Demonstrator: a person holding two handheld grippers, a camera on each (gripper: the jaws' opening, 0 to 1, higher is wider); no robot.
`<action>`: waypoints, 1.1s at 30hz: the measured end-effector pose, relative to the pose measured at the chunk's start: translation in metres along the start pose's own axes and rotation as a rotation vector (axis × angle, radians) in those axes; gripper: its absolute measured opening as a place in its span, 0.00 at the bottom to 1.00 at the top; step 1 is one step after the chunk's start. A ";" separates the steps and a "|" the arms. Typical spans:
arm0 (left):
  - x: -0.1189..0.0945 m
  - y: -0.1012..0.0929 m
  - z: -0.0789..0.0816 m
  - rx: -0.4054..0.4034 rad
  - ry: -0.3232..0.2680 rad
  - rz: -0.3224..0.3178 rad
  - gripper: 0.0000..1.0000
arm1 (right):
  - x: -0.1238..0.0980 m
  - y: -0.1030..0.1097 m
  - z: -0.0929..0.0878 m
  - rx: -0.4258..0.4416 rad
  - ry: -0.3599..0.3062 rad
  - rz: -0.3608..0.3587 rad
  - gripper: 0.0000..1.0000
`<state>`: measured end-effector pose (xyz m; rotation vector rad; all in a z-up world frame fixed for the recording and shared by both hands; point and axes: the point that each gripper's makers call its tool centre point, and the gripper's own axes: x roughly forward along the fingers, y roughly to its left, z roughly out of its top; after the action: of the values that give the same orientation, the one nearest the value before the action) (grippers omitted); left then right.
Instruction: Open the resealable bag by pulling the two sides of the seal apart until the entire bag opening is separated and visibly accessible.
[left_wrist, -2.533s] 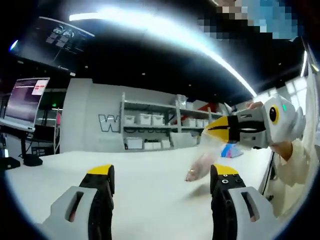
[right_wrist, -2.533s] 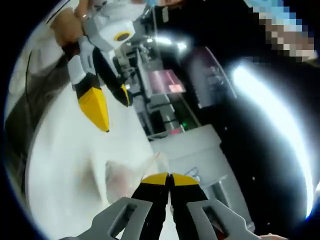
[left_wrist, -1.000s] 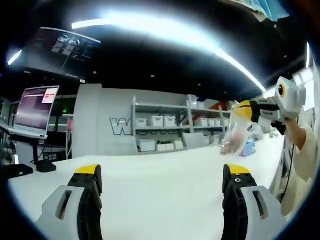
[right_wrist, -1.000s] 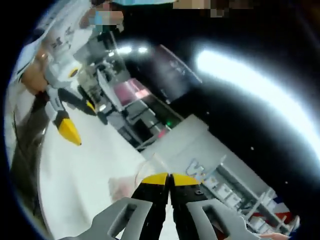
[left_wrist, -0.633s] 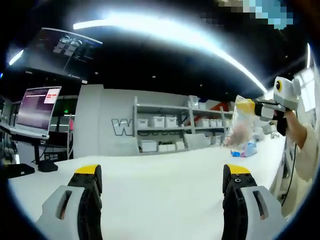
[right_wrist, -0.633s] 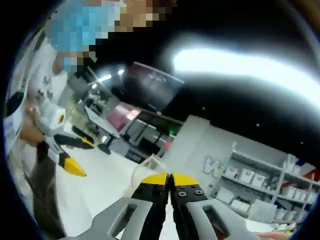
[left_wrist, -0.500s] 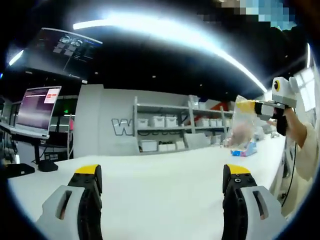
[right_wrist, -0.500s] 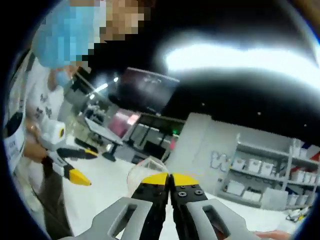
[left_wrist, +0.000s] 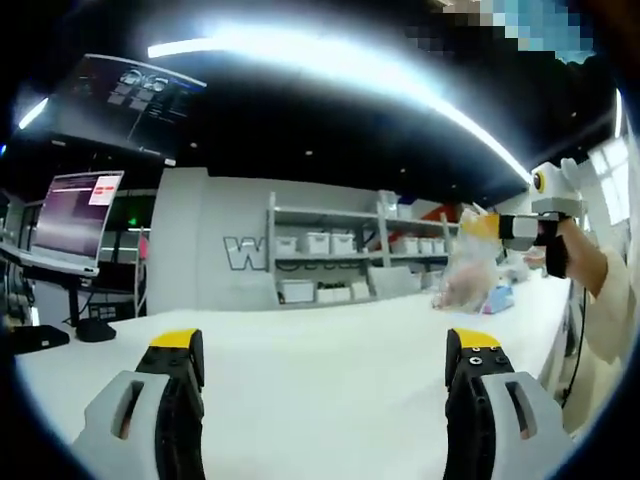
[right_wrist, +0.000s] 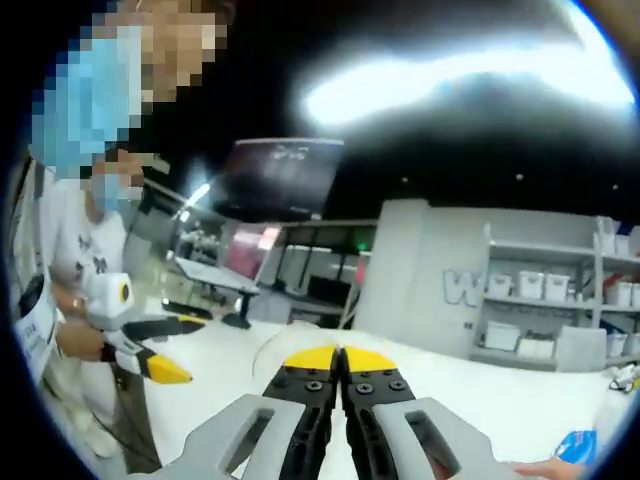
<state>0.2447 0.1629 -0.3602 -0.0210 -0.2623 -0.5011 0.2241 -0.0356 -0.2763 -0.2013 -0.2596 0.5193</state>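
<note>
Both jaws of the right gripper (right_wrist: 338, 357) pinch the bag (left_wrist: 463, 275); left gripper (left_wrist: 325, 345) spread.

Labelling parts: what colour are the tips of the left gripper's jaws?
Yellow tips on black jaws, clearest in the left gripper view on the left gripper.

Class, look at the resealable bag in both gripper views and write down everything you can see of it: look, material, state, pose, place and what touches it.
The resealable bag is clear, thin, crinkled plastic with something pale pink inside. In the left gripper view it hangs in the air above the white table, held at its top edge by the right gripper, whose yellow-tipped fingers are shut on it. In the right gripper view only a curved transparent edge shows beside those fingers. Whether the seal is open cannot be told.
</note>
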 end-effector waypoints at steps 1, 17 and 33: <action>0.000 0.000 0.000 -0.001 0.000 0.000 0.99 | 0.001 0.000 -0.001 0.005 0.002 0.002 0.00; -0.003 0.005 -0.002 -0.004 0.001 0.010 0.99 | 0.013 -0.003 -0.009 0.008 0.036 0.012 0.00; -0.005 0.008 -0.003 -0.002 0.005 0.019 0.99 | 0.040 0.000 -0.018 -0.024 0.075 0.062 0.00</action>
<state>0.2453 0.1723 -0.3643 -0.0245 -0.2567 -0.4821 0.2631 -0.0174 -0.2854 -0.2526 -0.1874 0.5693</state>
